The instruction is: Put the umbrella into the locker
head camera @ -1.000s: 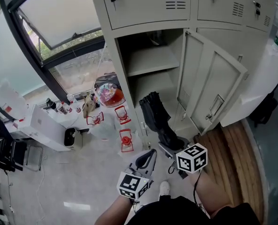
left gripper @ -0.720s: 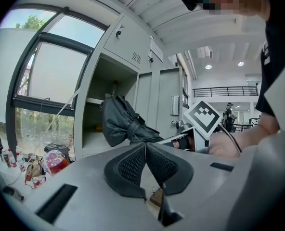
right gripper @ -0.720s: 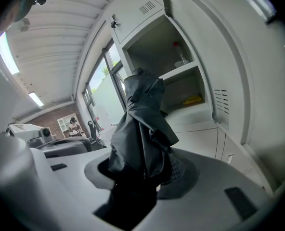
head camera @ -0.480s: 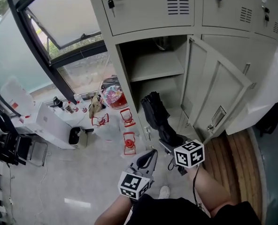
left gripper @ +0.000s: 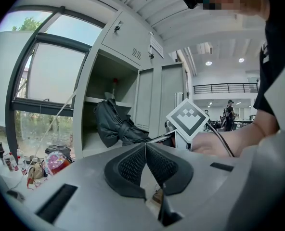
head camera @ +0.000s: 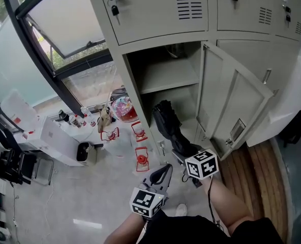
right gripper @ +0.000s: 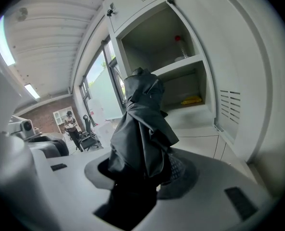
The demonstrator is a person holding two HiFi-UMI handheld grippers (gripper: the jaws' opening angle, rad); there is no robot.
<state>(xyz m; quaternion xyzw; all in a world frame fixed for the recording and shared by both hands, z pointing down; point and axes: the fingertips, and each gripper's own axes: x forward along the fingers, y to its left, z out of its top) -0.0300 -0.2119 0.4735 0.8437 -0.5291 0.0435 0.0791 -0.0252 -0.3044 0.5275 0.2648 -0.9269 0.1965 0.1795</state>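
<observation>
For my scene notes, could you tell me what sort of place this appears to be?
Probably a locker area in an office or workshop building: a row of metal lockers, a big window beside them, and a balcony rail further off.

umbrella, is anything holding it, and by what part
Right gripper grips the black umbrella at its lower end, on the folded fabric; left gripper shut, empty.
</observation>
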